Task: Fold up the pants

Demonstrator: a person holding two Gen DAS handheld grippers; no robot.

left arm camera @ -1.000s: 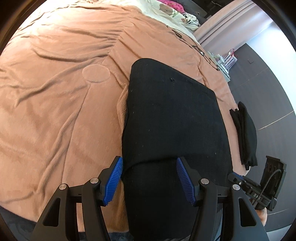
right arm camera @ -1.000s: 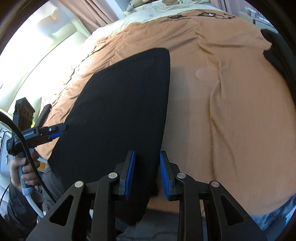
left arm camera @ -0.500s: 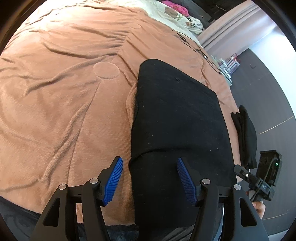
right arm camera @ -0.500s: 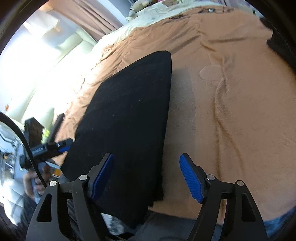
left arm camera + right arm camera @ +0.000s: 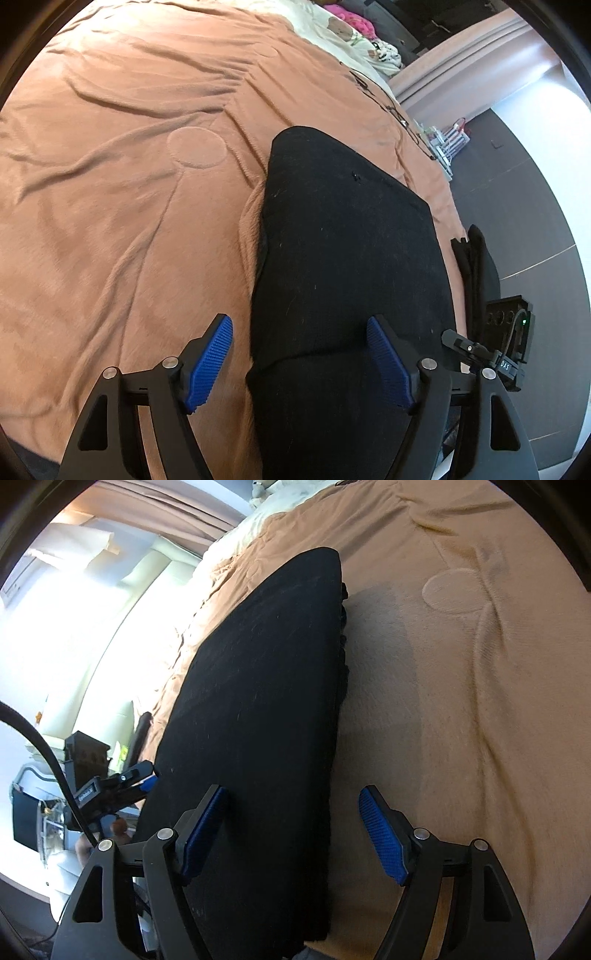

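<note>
Right now the black pants (image 5: 347, 258) lie flat on the bed's tan blanket (image 5: 122, 206), already doubled into one long strip. The long axis runs straight away from the person, from the near bed edge toward the pillows (image 5: 354, 37).

The left hand-held gripper (image 5: 299, 363) hangs above the near end, jaws wide. They have just been opening. The strip's left edge sits between the blue pads (image 5: 208, 365) but nothing presses on it. A fold ridge crosses the cloth just ahead of the fingertips.

The right hand-held gripper (image 5: 291, 834) is also spread wide after just opening, empty. It straddles the strip's right edge, with the left pad over black cloth and the right pad over bare blanket. That edge shows stacked layers.

Both tools sit at the same near end, one per side edge, neither clearly closer. The far end of the pants lies well apart from both.

My read: the next fold goes lengthwise, so the near end gets pinched at both corners and carried forward along the axis. Risk: grabbing only the top layer.

A second dark garment (image 5: 478, 266) hangs off the right bed edge, apart from the pants.
</note>
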